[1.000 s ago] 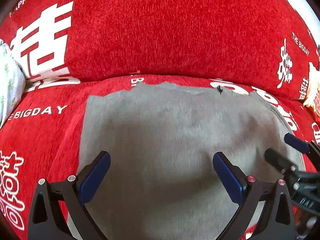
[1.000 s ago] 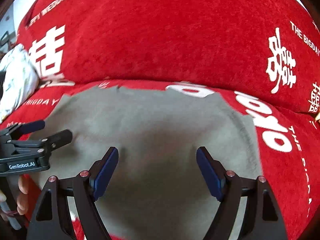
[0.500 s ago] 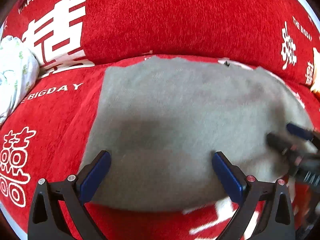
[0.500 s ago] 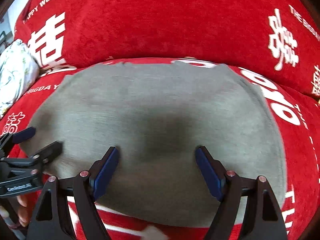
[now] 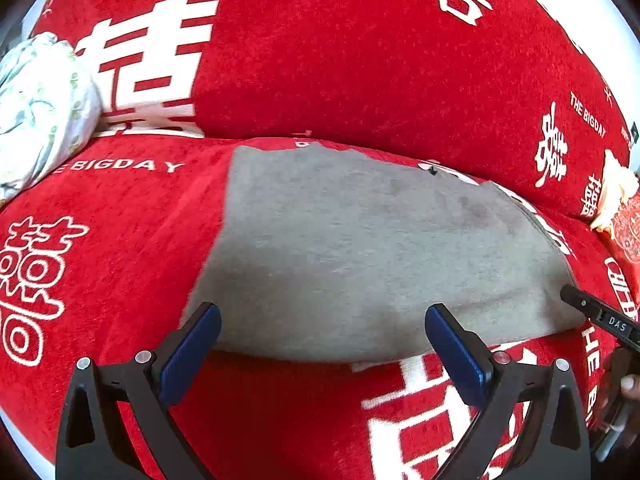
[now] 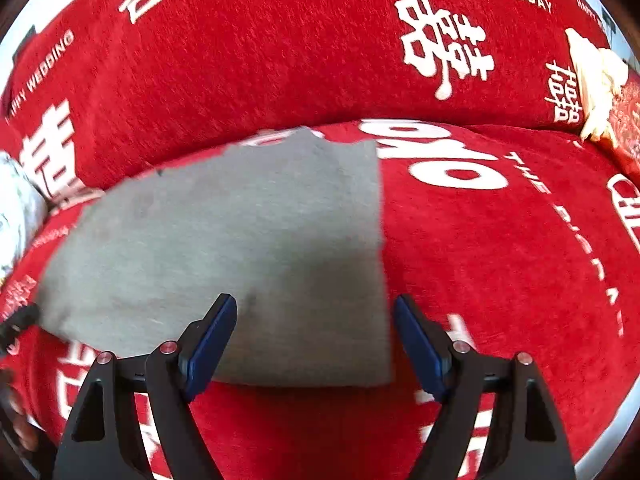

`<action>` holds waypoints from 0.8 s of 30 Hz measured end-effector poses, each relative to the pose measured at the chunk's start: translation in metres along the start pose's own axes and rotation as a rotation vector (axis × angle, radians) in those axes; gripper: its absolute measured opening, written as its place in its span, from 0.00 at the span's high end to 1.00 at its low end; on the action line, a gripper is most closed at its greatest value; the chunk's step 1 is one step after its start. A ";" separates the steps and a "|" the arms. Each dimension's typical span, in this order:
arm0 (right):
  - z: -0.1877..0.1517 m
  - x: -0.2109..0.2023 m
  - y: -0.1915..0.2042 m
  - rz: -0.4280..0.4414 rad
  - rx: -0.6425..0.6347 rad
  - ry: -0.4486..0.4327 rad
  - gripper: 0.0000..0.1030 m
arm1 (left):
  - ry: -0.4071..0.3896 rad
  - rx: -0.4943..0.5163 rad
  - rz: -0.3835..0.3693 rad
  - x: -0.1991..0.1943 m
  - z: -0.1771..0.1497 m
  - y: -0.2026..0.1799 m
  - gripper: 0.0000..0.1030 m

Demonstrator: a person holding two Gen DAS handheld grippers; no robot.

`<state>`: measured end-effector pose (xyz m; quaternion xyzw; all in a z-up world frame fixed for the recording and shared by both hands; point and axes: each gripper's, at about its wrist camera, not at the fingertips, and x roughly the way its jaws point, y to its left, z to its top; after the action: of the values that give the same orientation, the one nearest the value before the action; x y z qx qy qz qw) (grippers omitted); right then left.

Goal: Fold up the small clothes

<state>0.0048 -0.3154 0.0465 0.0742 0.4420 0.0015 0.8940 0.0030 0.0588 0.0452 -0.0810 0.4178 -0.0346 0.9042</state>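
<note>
A grey folded garment [image 5: 360, 248] lies flat on the red sofa seat [image 5: 112, 240], its far edge near the backrest. It also shows in the right wrist view [image 6: 240, 248]. My left gripper [image 5: 320, 344] is open and empty, just above the garment's near edge. My right gripper [image 6: 314, 340] is open and empty over the garment's near right corner. The right gripper's tip [image 5: 592, 312] shows at the garment's right edge in the left wrist view. The left gripper's tip [image 6: 20, 320] shows by the garment's left corner.
The red backrest [image 5: 360, 60] with white characters rises behind the seat. A white floral cloth bundle [image 5: 36, 108] lies at the far left. A cream and red cushion [image 6: 608, 92] sits at the far right.
Both grippers have pulled back toward the near side. The garment's near edge and the red seat in front of it have come into view. Both stay open.
</note>
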 end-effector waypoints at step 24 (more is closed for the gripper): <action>-0.048 -0.031 0.026 -0.021 -0.106 -0.085 0.09 | 0.085 -0.202 -0.043 -0.010 -0.040 0.029 0.00</action>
<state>-0.0502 -0.2859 0.0460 0.0221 0.4038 0.0124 0.9145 -0.0335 0.0840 0.0220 -0.1794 0.4552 -0.0152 0.8720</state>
